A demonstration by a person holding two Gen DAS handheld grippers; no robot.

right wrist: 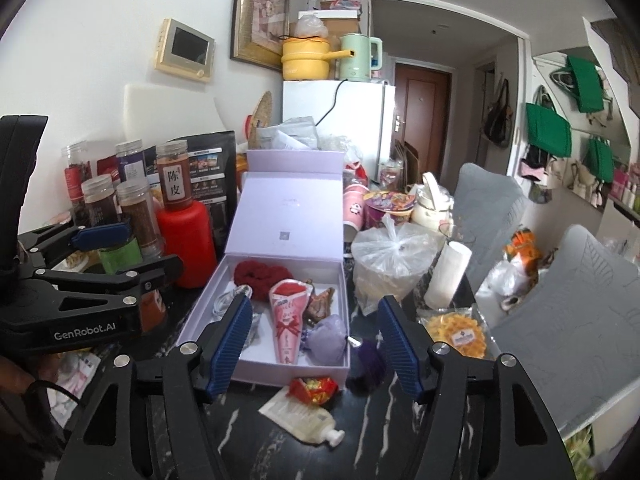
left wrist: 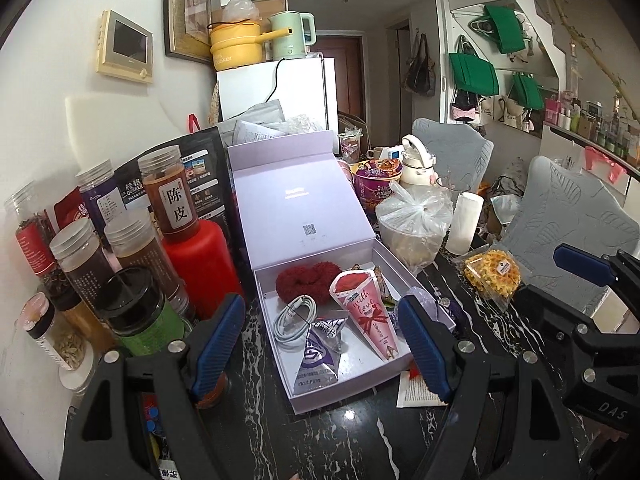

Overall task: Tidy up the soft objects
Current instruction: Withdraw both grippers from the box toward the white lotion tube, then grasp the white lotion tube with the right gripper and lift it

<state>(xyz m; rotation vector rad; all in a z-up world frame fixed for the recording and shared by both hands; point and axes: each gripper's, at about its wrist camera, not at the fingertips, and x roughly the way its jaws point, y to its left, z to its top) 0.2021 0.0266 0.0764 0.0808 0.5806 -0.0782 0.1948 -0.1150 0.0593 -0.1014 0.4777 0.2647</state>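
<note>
both grippers, left gripper (left wrist: pixel 322 338) and right gripper (right wrist: pixel 314 342), gape empty above box (right wrist: pixel 256 372).

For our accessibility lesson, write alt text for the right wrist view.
An open lilac cardboard gift box sits on a black marbled table, holding a dark red fluffy scrunchie, a pink paper cone and a lilac mesh pouf. The right gripper hovers open and empty before it, the left gripper alongside.

White fridge (right wrist: pixel 336 120), brown door (right wrist: pixel 422 112)
</note>
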